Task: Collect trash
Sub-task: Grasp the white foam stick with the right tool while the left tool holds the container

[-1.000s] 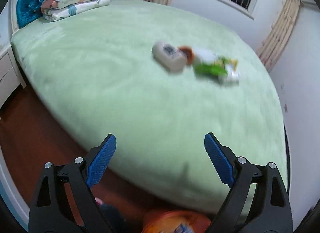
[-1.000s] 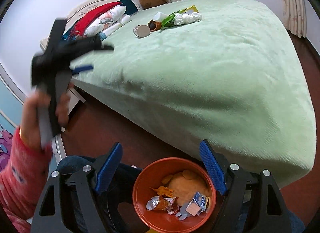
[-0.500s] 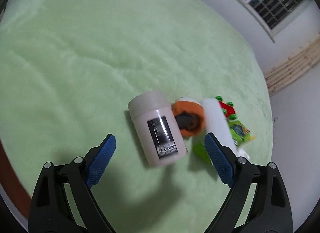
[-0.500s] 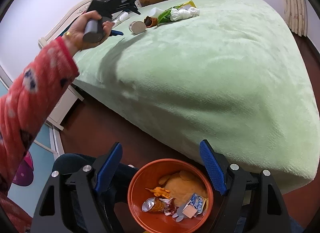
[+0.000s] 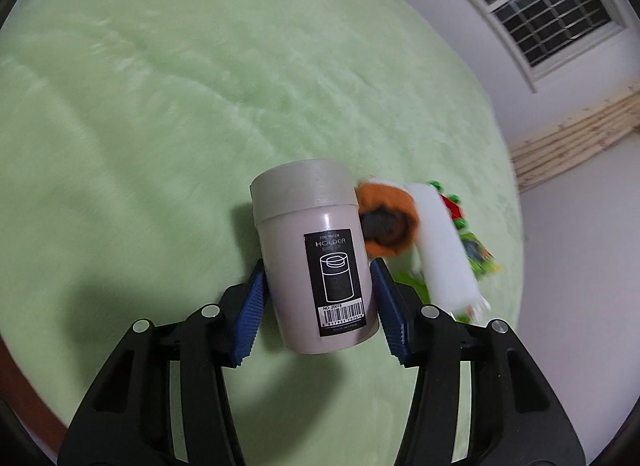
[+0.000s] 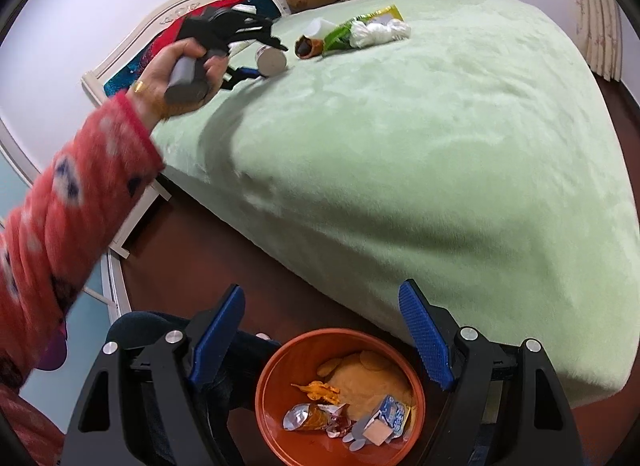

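**Trash on the bed, left gripper closing on a white canister**

Trash lies in a small cluster on the pale green bedspread (image 6: 460,137): a white canister (image 5: 320,262) with a black label, an orange-rimmed cup (image 5: 388,221) lying on its side just beside it, a white roll (image 5: 444,250) and a green wrapper (image 6: 340,35) behind. The person's left hand (image 6: 180,65), wrist bare above a red patterned sleeve (image 6: 72,201), reaches far out over the mattress, angled down at the pile. Its left gripper (image 5: 318,298) has just been closing; the blue pads now sit against both sides of the canister, which lies between them on the blanket.

The right gripper (image 6: 324,338) hangs low at the bed's near edge, pointing down, its jaws spread wide with nothing between them. Below it an orange bin (image 6: 276,422) stands on the dark floor, holding crumpled foil, a small carton and chip scraps.
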The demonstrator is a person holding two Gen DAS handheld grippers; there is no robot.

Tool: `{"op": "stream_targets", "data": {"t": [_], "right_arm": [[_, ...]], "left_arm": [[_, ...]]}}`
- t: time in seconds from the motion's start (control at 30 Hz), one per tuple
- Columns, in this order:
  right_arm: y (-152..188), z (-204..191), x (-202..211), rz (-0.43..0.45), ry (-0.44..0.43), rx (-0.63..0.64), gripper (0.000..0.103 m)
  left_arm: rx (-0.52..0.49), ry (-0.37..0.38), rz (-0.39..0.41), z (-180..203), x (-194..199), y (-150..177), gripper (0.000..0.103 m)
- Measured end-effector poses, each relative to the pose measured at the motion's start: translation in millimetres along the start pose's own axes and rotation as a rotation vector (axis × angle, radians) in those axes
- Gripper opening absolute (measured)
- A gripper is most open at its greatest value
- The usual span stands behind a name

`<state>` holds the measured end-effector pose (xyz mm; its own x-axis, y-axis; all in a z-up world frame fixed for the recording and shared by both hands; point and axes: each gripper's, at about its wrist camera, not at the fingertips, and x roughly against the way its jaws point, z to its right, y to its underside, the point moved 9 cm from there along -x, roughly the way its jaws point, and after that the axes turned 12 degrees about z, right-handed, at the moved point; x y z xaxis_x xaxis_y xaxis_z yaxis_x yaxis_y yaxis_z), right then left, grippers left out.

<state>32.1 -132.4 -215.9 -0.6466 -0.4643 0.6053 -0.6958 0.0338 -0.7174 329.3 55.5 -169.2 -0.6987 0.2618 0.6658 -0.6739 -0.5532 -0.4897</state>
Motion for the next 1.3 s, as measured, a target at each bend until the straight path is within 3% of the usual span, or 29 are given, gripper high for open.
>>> {"op": "stream_targets", "data": {"t": [0.13,0.43,0.57,0.73,0.9,0.97,1.03,1.3], "right_arm": [[-31.5,-10.5,-6.8,0.015,-0.045,0.009,0.078],[-159.7,-28.0,-55.6,0.110,-0.112,-0.018,0.078],[-215.4,-29.2,-106.4,0.076,-0.115,-0.090,0.067],[-263.9,-18.7,-169.7,0.018,-0.047,-0.228,0.057],[-275.4,-7.8,-204.7,-0.026,0.007,-0.336,0.052],[-273.5,-3.9,-215.4,-0.052,0.046,-0.348,0.030],[-265.0,-0.3,-221.7,-0.082,0.063,-0.390,0.019],[-261.4,-12.4,-185.5,-0.005,0.042,-0.316,0.014]], "left_arm": [[-0.080,0.045,0.052,-6.1,47.5,16.2,0.050],[-0.307,0.045,0.147,-27.9,146.8,66.4,0.050],[-0.366,0.052,0.175,-29.3,169.9,88.7,0.051],[-0.389,0.087,0.159,-29.4,178.3,111.6,0.051],[-0.393,0.111,0.145,-33.8,180.7,123.5,0.051],[-0.385,0.117,0.135,-36.5,180.2,125.8,0.051],[-0.374,0.119,0.131,-38.9,179.8,125.3,0.051],[-0.367,0.139,0.126,-36.9,188.8,130.5,0.051]]}}
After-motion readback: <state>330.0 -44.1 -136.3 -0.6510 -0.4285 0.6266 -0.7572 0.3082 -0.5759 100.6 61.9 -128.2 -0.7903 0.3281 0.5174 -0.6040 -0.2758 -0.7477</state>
